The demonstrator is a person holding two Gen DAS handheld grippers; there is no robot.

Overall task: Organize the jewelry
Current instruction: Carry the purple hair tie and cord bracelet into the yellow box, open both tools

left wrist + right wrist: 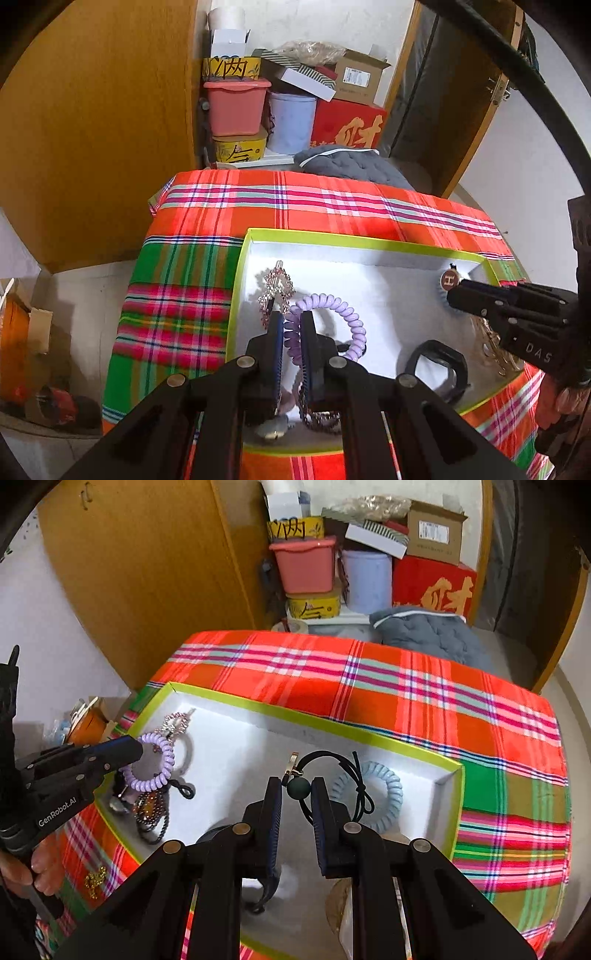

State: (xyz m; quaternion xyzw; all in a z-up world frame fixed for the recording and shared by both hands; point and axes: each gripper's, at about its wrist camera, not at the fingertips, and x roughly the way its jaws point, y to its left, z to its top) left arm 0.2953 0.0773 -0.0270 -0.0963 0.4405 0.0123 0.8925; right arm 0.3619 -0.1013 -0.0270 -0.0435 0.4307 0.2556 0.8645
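Note:
A white tray with a lime-green rim (354,240) (295,716) lies on the plaid cloth. My left gripper (291,325) (138,747) is shut on a purple spiral hair tie (343,314) (155,764) and holds it over the tray's left side, above a rhinestone hair clip (277,284) (177,720) and a dark bead bracelet (151,812). My right gripper (297,790) (451,286) is shut on a black cord hair tie with a dark green ball (299,786) and a round charm (448,279), over a light blue spiral tie (384,794).
A black ring-shaped band (436,365) lies in the tray's near part. A gold chain (95,880) lies on the plaid cloth (406,672) left of the tray. Beyond the table are a wooden cabinet (99,122), stacked boxes and tubs (236,107), and a grey cushion (428,635).

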